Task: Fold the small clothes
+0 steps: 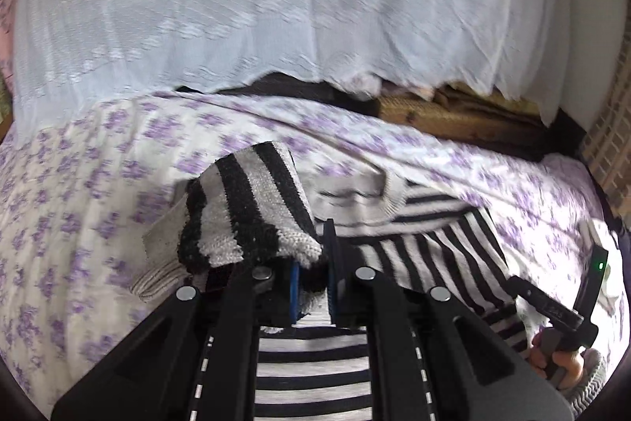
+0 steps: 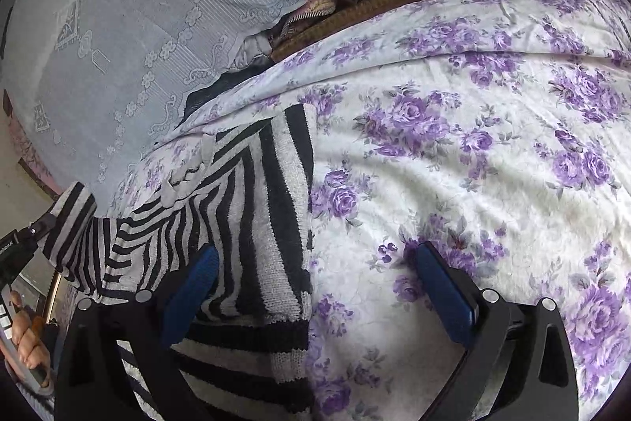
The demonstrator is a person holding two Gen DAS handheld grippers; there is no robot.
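1. Left wrist view: the left hand-held gripper (image 1: pixel 311 287) is seen nearly closed, its blue pads clamped on a bunched fold of the striped knit garment (image 1: pixel 252 208).
2. The gripped part, black and grey-white in wide bands, is lifted and draped over the left finger; a plain grey ribbed cuff (image 1: pixel 157 279) is seen hanging just beside it on the left.
3. The rest of the garment, with thinner stripes, is spread on the bed sheet (image 1: pixel 79 184) under and to the right of the gripper.
4. The bed sheet is white with purple flowers; a white lace cloth (image 1: pixel 236 6) is hung behind it, with a wooden edge (image 1: pixel 453 113) showing below its hem.
5. At the lower right a hand (image 1: pixel 556 362) is seen around a black handle.
6. Right wrist view: the right hand-held gripper (image 2: pixel 315 287) is held wide open, with nothing between its blue pads.
7. Its left finger is seen over the striped knit garment (image 2: pixel 256 223); its right finger is over bare floral bed sheet (image 2: pixel 493 145).
8. The garment lies on the left part of the bed, its straight right edge running between the two fingers.
9. The lace cloth (image 2: pixel 138 26) is seen at the upper left, and fingers (image 2: pixel 27 338) on a handle at the left edge.
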